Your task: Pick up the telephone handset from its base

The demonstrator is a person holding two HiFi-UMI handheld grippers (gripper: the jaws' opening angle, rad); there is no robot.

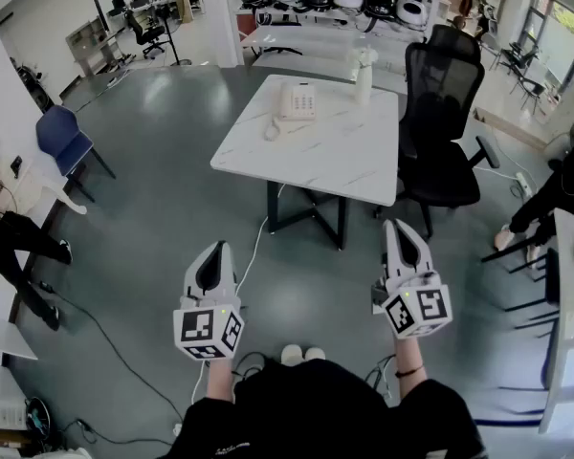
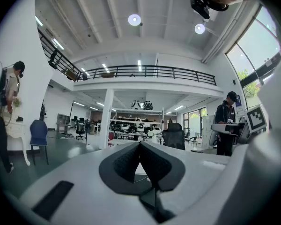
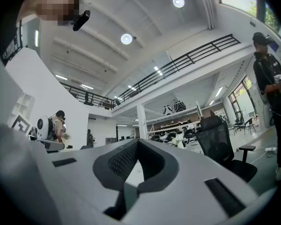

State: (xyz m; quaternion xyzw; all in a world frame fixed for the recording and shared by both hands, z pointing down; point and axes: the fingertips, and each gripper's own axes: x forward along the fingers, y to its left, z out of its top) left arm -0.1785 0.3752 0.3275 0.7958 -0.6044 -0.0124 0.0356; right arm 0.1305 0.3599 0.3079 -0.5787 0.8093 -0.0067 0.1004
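Observation:
A cream telephone (image 1: 298, 100) sits on the far half of the white marble-look table (image 1: 335, 151). Its handset (image 1: 285, 101) lies on the base, and the cord curls down to the tabletop. My left gripper (image 1: 217, 247) and right gripper (image 1: 394, 226) are held low over the grey floor, well short of the table and pointing toward it. Both are shut with nothing between the jaws. In the left gripper view the left gripper (image 2: 140, 144) has its dark pads meeting at the tip. The right gripper (image 3: 137, 142) looks the same in the right gripper view. The jaws hide the phone in both gripper views.
A white bottle (image 1: 364, 73) stands at the table's far right corner. A black office chair (image 1: 445, 122) is beside the table's right edge, and a blue chair (image 1: 62, 137) stands far left. A white cable (image 1: 253, 247) trails across the floor. People stand at the left (image 1: 19, 237) and right (image 1: 564, 189).

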